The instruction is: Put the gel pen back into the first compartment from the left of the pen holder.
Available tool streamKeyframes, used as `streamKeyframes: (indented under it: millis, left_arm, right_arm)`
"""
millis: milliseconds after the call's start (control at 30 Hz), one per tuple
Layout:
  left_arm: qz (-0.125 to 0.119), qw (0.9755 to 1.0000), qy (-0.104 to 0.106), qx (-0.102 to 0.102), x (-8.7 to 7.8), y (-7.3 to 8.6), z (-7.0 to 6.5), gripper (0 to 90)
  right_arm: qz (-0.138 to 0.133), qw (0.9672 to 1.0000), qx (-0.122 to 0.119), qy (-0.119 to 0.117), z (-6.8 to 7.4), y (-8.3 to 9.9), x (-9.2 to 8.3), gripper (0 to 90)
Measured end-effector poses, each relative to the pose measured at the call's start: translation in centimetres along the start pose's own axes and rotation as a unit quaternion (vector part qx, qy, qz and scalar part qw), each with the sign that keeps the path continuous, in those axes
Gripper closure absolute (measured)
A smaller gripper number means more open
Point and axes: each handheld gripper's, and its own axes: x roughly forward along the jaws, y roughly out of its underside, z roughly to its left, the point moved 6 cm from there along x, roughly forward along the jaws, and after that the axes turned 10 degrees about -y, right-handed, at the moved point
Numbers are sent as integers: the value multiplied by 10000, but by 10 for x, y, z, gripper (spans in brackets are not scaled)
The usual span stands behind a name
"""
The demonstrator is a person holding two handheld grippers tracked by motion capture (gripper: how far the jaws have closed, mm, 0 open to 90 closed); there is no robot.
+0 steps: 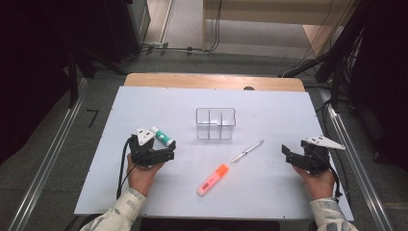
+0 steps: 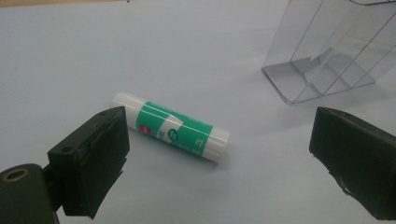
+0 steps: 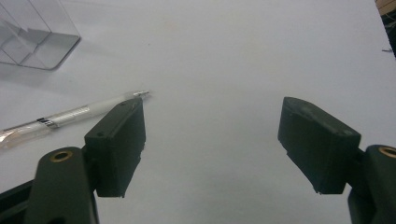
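Evidently the work is at its very start. My left gripper (image 2: 219, 154) has its jaws spread wide, bracketing the green-and-white cylindrical glue stick (image 2: 172, 129) without touching it. The stick lies on its side on the white worktop (image 1: 269, 192), just ahead of the left gripper (image 1: 153, 153) in the high view. Nothing is lifted yet.

The clear plastic organiser box with upright dividers (image 1: 215, 123) stands near the middle of the worktop, and I see nothing in any compartment. I judge that the job is to sort the loose items into it; if so, every item is still to go.

My right gripper (image 3: 212, 144) also has its jaws wide open, holding nothing, over bare worktop at the right. The slim translucent pen with a silver band (image 3: 70, 116) lies beside its left jaw, apart from it as far as I can tell. An orange highlighter with a white label (image 1: 212, 179) lies flat between the two hands, well apart from both.

Materials: the glue stick is smooth, glossy, round in section, so it may roll when pinched. The organiser walls are thin, rigid and see-through. The jaw pads (image 2: 100, 163) are matte black blocks. The worktop is smooth and matte.
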Motion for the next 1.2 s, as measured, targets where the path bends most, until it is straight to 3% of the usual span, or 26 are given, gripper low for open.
streamKeyframes:
  millis: [167,433,700,1200]
  left_arm:
    - [-69,9999,115,86,2,-1,-11,70]
    - [-97,9996,275,27,3,-5,-25,74]
    - [-224,9987,436,98,5,-8,-44,74]
    - [-164,9964,804,192,13,-14,-79,102]
  right_arm:
    - [1,10000,-10,-5,0,0,1,218]
    - [1,10000,-3,-12,0,0,1,218]
    - [8,10000,-2,-10,0,0,1,217]
    - [14,10000,10,-1,0,0,1,217]
